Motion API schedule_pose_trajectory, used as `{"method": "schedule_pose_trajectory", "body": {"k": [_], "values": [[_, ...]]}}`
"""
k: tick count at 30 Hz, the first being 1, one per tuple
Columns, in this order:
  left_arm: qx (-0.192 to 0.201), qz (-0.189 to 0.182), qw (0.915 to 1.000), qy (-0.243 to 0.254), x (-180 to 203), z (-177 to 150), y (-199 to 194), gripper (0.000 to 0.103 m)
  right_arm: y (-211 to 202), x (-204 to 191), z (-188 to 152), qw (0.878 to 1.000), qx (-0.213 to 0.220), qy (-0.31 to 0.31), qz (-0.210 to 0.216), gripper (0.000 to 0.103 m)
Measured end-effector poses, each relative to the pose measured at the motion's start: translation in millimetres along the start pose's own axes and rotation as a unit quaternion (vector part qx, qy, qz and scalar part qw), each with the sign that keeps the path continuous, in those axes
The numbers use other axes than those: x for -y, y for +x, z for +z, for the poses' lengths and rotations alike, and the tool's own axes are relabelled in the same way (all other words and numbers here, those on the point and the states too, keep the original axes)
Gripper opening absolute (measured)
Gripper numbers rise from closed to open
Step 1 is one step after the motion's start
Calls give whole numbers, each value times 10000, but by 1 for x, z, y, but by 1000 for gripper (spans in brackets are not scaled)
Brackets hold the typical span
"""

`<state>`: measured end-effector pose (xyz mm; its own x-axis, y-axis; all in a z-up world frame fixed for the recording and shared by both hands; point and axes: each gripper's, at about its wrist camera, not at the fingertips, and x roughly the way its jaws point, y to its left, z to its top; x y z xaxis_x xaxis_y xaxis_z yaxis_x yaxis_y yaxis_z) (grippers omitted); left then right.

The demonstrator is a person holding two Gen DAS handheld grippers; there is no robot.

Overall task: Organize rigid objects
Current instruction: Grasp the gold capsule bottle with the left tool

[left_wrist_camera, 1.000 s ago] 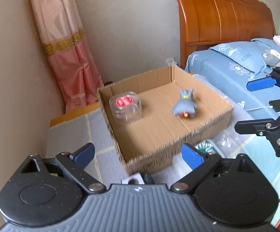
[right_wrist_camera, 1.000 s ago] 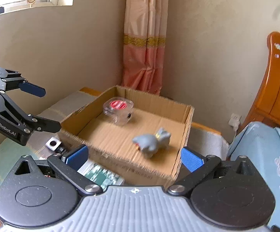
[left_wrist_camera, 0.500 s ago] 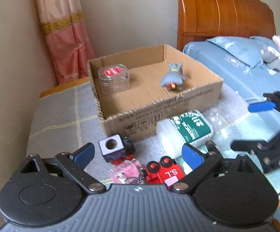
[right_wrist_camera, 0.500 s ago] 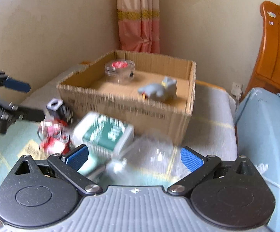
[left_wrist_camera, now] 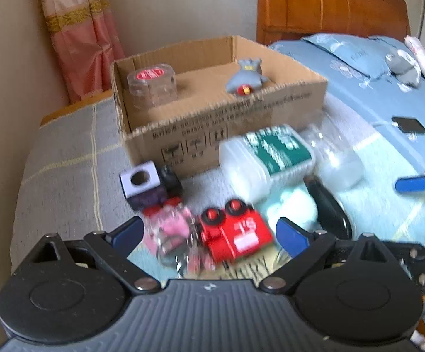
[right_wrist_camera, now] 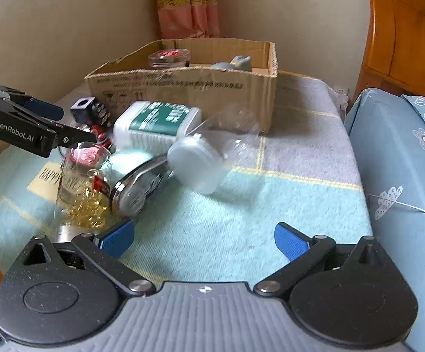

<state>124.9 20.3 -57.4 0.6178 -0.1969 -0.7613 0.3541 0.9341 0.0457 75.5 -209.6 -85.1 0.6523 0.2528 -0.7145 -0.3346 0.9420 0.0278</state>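
The cardboard box (left_wrist_camera: 227,135) sits in the upper middle of the frame and already holds two things. Below it lies the white bottle (left_wrist_camera: 268,155), then the red toy car (left_wrist_camera: 236,237). The left gripper (left_wrist_camera: 206,234) has its jaws spread wide around the car and touches nothing. The right gripper (right_wrist_camera: 203,239) is also spread and empty. I think it is best to lower slowly, center the car, then close.

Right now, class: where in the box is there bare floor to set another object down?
Bare cardboard box floor lies between the clear red-lidded jar and the grey toy. Crowded: the clutter outside, around the red toy and white bottle.
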Motion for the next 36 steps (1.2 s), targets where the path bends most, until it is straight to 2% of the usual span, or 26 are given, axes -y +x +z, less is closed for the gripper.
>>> {"method": "schedule_pose_trajectory", "body": {"k": [6, 11, 14, 18, 26, 36], "values": [[-188, -65, 9994, 274, 4, -20, -11, 97, -3, -4, -7, 9998, -85, -98, -117, 103], [-14, 90, 9995, 316, 3, -27, -31, 97, -13, -4, -19, 9994, -156, -137, -287, 103], [79, -51, 9994, 333, 4, -31, -42, 97, -20, -9, -28, 9990, -224, -239, -299, 103], [114, -376, 9986, 356, 10, -38, -51, 97, -16, -23, -27, 9991, -154, -339, -205, 103], [240, -571, 9965, 553, 21, -44, -58, 97, 14, -58, -8, 9971, -79, -718, 257, 103], [59, -751, 9940, 790, 35, -49, -31, 97, -7, -20, -31, 9943, 189, -893, 553, 103]]}}
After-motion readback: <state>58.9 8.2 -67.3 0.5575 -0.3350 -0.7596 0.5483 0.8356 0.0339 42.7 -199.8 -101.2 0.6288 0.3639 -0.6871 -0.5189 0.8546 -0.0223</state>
